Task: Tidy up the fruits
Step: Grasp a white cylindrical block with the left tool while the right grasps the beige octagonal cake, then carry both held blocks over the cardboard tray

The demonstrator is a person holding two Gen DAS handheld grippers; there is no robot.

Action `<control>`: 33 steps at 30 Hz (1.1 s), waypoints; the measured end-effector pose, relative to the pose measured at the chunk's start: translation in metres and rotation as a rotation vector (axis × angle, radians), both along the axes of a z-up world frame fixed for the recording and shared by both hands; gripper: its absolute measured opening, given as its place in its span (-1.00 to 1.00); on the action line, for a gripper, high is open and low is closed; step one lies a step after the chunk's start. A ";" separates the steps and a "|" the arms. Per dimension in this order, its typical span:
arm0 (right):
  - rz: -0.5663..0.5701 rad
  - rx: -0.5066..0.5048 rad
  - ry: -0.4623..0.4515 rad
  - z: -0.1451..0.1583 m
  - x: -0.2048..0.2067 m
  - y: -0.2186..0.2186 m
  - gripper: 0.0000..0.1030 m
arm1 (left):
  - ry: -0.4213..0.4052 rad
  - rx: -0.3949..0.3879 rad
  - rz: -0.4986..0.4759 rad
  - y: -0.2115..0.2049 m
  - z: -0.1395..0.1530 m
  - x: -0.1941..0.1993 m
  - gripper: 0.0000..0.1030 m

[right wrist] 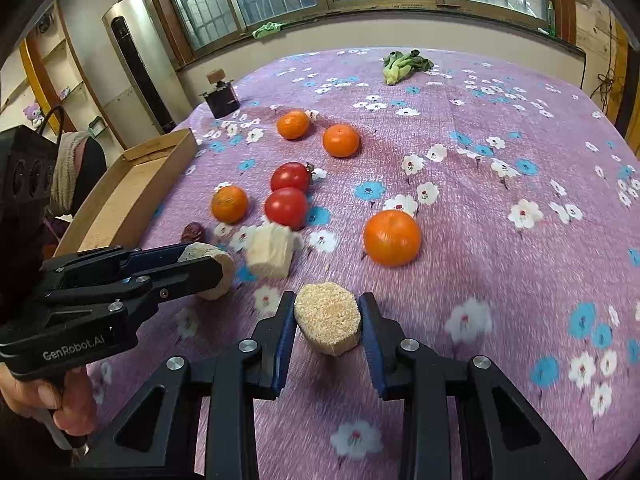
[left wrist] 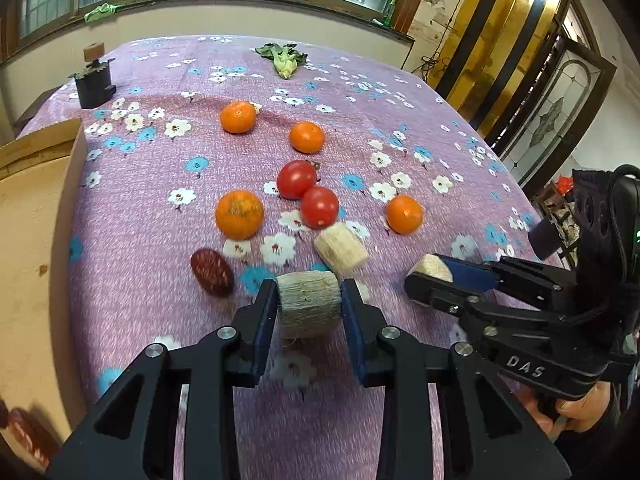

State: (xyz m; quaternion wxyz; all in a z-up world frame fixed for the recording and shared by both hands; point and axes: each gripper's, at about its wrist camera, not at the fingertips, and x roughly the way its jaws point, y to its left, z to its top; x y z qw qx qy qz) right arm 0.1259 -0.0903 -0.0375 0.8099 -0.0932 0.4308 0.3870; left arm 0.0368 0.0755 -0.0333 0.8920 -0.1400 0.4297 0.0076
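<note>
My left gripper [left wrist: 308,304] is shut on a pale corn piece [left wrist: 308,304], held just above the cloth; it also shows in the right wrist view [right wrist: 216,268]. My right gripper [right wrist: 327,316] is shut on another corn piece [right wrist: 327,318], also seen in the left wrist view [left wrist: 434,270]. A third corn piece [left wrist: 341,248] lies on the cloth between them. Several oranges [left wrist: 239,214] [right wrist: 392,237], two tomatoes [left wrist: 296,179] [left wrist: 319,207] and a dark red date [left wrist: 212,272] lie on the cloth.
A cardboard box [left wrist: 36,240] stands at the left edge, with dates in its near corner [left wrist: 24,428]. A dark small device [left wrist: 94,82] sits at the far left and a green vegetable [left wrist: 282,58] at the far side of the purple flowered tablecloth [right wrist: 520,280].
</note>
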 end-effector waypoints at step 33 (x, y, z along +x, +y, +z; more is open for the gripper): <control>0.179 0.026 -0.067 0.043 -0.085 0.042 -0.38 | -0.107 0.060 0.181 0.048 0.042 -0.095 -0.42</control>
